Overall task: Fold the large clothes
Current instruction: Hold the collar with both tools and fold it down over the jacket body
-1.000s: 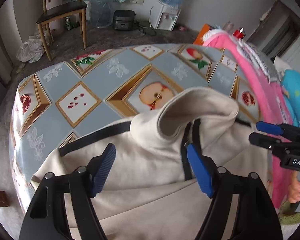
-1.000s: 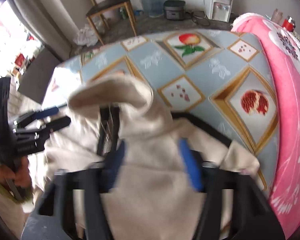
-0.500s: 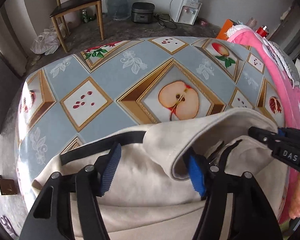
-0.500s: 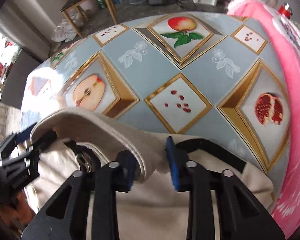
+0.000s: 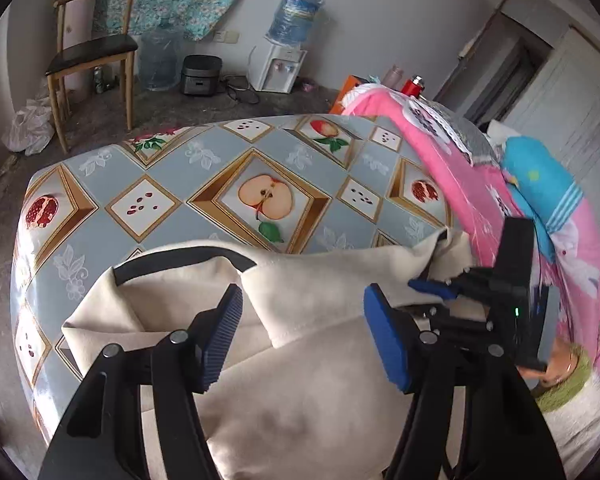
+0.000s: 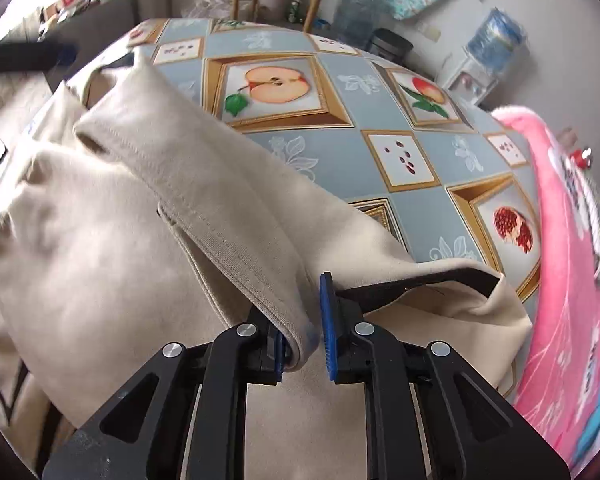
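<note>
A large cream garment (image 5: pixel 300 392) with black trim lies on the near part of the fruit-patterned table (image 5: pixel 204 184). My left gripper (image 5: pixel 304 328) hangs open just above it, holding nothing. My right gripper (image 6: pixel 300 332) is shut on a hemmed cream edge of the garment (image 6: pixel 204 184) and draws it sideways as a long band over the cloth. In the left wrist view the right gripper (image 5: pixel 436 286) sits at the right with the pinched cloth corner. The garment's black band (image 6: pixel 420 280) shows behind the right fingers.
A pink blanket (image 5: pixel 452 168) and blue bedding (image 5: pixel 540 184) lie along the table's right side. A wooden chair (image 5: pixel 92 56), water bottles and a dispenser (image 5: pixel 280 64) stand on the floor beyond the far edge.
My right gripper closed on the garment's raised edge and pulled it to the right, flattening the standing fold. My left gripper stayed open and drew back a little.
</note>
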The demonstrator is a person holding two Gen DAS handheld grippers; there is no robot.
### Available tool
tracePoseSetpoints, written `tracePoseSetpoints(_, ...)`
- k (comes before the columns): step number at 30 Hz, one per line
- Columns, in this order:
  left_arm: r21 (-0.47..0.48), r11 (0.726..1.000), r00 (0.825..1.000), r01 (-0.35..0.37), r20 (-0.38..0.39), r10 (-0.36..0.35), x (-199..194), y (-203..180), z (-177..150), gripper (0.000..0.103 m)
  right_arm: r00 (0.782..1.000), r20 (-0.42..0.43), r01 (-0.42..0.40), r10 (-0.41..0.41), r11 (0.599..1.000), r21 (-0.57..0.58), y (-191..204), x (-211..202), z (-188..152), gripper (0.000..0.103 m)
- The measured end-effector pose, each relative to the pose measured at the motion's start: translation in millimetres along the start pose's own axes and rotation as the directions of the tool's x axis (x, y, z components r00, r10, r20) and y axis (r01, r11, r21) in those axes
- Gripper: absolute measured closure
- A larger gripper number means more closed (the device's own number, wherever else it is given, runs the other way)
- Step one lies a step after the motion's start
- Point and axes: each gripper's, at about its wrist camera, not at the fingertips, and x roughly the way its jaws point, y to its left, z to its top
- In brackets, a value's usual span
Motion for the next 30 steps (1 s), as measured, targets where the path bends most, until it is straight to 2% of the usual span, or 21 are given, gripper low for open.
tracePoseSetpoints(2, -0.059, 0.994, 0.994, -0.094, -0.065, 0.090, 27.9, 6.5, 6.8, 0.042, 1.000, 0.011, 0.021, -0.021, 0.999, -0.030, 4.5, -1.8, -2.6, 0.086)
tracePoseSetpoints(3, -0.073, 0.989, 0.988, -0.126, -0.096, 0.119, 43.2, 7.9, 10.1, 0.050, 1.000, 0.010, 0.016, -0.016, 0.999, -0.034, 4.3, -4.8, -3.5, 0.079)
tracePoseSetpoints(6, -0.080, 0.979, 0.970, -0.188, -0.175, 0.172, 75.4, 14.4, 6.4, 0.056, 0.999, 0.030, -0.029, 0.029, 1.000, 0.002, -5.2, -28.4, -7.0, 0.057)
tracePoseSetpoints(8, -0.086, 0.979, 0.968, -0.184, -0.189, 0.165, 79.6, 17.7, -1.7, 0.057, 0.992, 0.097, -0.093, 0.087, 0.994, 0.058, -19.2, -56.7, -8.1, 0.055)
tracePoseSetpoints(10, -0.065, 0.982, 0.970, -0.179, -0.178, 0.165, 76.9, 18.7, -8.3, 0.057, 0.963, 0.189, -0.218, 0.191, 0.967, 0.134, -36.6, -80.7, -4.6, 0.055)
tracePoseSetpoints(13, -0.023, 0.982, 0.968, -0.187, -0.175, 0.181, 74.9, 19.0, -14.8, 0.057, 0.902, 0.285, -0.391, 0.324, 0.894, 0.220, -50.9, -88.9, 16.3, 0.056)
tracePoseSetpoints(14, -0.020, 0.982, 0.968, -0.188, -0.175, 0.182, 74.1, 18.5, -15.9, 0.057, 0.893, 0.293, -0.414, 0.342, 0.879, 0.236, -50.0, -82.9, 26.1, 0.063)
tracePoseSetpoints(15, -0.023, 0.982, 0.968, -0.187, -0.176, 0.180, 73.4, 19.4, -17.0, 0.057, 0.892, 0.290, -0.419, 0.346, 0.874, 0.246, -45.5, -73.1, 36.9, 0.070)
tracePoseSetpoints(18, -0.046, 0.987, 0.976, -0.155, -0.161, 0.146, 62.8, 24.3, -20.1, 0.057, 0.896, 0.224, -0.435, 0.383, 0.860, 0.268, -24.3, -30.3, 58.9, 0.082)
tracePoseSetpoints(21, -0.116, 0.991, 0.989, -0.066, -0.141, 0.049, 49.2, 34.9, -19.9, 0.057, 0.911, 0.107, -0.412, 0.398, 0.874, 0.260, -0.9, 13.2, 61.6, 0.084)
tracePoseSetpoints(23, -0.178, 0.984, 0.991, -0.023, -0.137, -0.002, 44.6, 44.2, -17.5, 0.057, 0.909, 0.103, -0.418, 0.405, 0.875, 0.244, 5.2, 15.0, 58.0, 0.084)
tracePoseSetpoints(26, -0.228, 0.974, 0.986, -0.012, -0.166, -0.027, 52.6, 49.5, -11.3, 0.057, 0.895, 0.083, -0.444, 0.438, 0.856, 0.264, 0.9, 3.0, 52.0, 0.084)
tracePoseSetpoints(28, -0.250, 0.968, 0.981, -0.012, -0.191, -0.037, 63.4, 49.8, -8.8, 0.057, 0.895, 0.086, -0.442, 0.438, 0.845, 0.300, -11.3, -7.9, 42.0, 0.077)
tracePoseSetpoints(30, -0.279, 0.960, 0.980, -0.016, -0.195, -0.040, 70.9, 50.7, -8.6, 0.057, 0.888, 0.132, -0.456, 0.442, 0.804, 0.382, -33.2, -22.1, 24.8, 0.050)
